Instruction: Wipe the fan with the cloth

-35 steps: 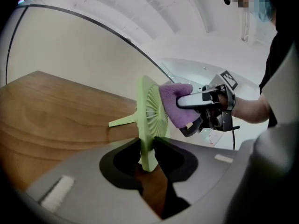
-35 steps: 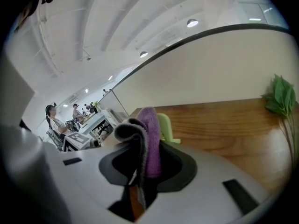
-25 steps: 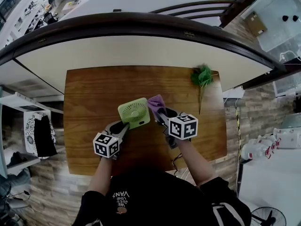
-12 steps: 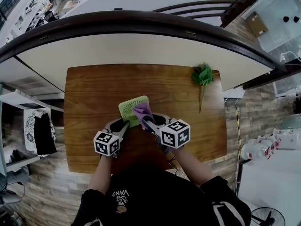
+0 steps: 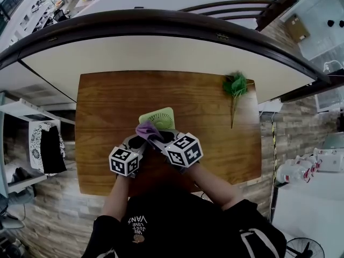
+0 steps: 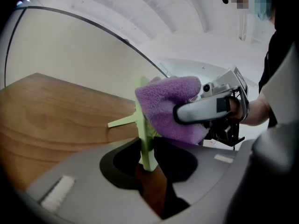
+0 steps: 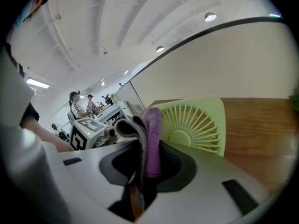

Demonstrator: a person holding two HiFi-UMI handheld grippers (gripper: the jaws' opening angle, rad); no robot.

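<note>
A small light-green fan [image 5: 158, 116] stands on the wooden table [image 5: 107, 95]. My left gripper [image 5: 138, 143] has the fan's lower edge [image 6: 144, 146] between its jaws, which are closing on it. A purple cloth [image 5: 145, 129] is pinched in my right gripper [image 5: 154, 138], which is shut on it. The cloth [image 6: 168, 107] lies against the fan's face near its lower left side. In the right gripper view the cloth [image 7: 151, 134] hangs folded between the jaws, with the fan's grille [image 7: 196, 125] just behind it.
A green plant sprig [image 5: 235, 85] lies at the table's far right corner. Beyond the table runs a white counter with a dark curved rail [image 5: 161, 23], and a chair behind that. A shelf with dark items [image 5: 43, 152] stands to the left.
My right gripper has carried the cloth leftward across the fan, from its right side to its lower left. The left gripper has stayed on the fan.
</note>
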